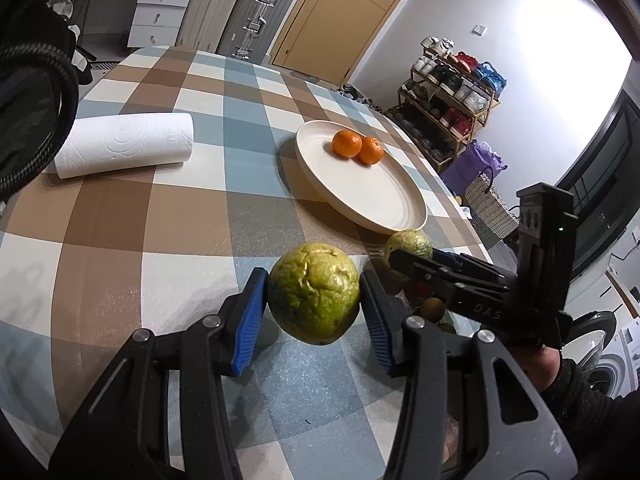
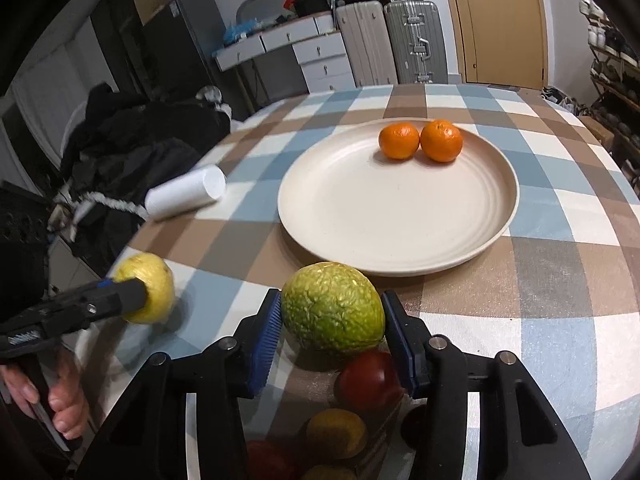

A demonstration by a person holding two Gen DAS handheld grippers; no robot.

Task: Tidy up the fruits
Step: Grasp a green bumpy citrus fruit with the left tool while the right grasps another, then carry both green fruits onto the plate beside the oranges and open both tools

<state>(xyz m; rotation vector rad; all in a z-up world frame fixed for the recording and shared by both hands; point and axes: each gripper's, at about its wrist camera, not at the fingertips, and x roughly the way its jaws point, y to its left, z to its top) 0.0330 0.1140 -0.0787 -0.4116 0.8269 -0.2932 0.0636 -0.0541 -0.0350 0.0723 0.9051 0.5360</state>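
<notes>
Closest in, the left tool [image 1: 314,308] has its blue pads clamped on a bumpy green fruit [image 1: 314,292], lifted clear of the checked counter [image 1: 120,220] with its shadow showing beneath. Just beside it, the right tool [image 2: 332,328] is squeezing a second green fruit [image 2: 333,308] the same way — below and behind that one a red fruit [image 2: 370,380] and a yellow-brown fruit [image 2: 338,434] sit bunched at the near edge. Ahead of the right tool there is only a short strip of cloth before the near rim of the cream plate [image 2: 380,216]. The plate's front and middle are wide open; two oranges [image 2: 420,140] sit touching each other toward its far side. Off to the left, well apart from the plate, a paper towel roll [image 1: 124,144] lies on its side — open cloth between them. Beyond, the counter's far edge, then suitcases [image 2: 390,40] and a door [image 2: 500,20].
</notes>
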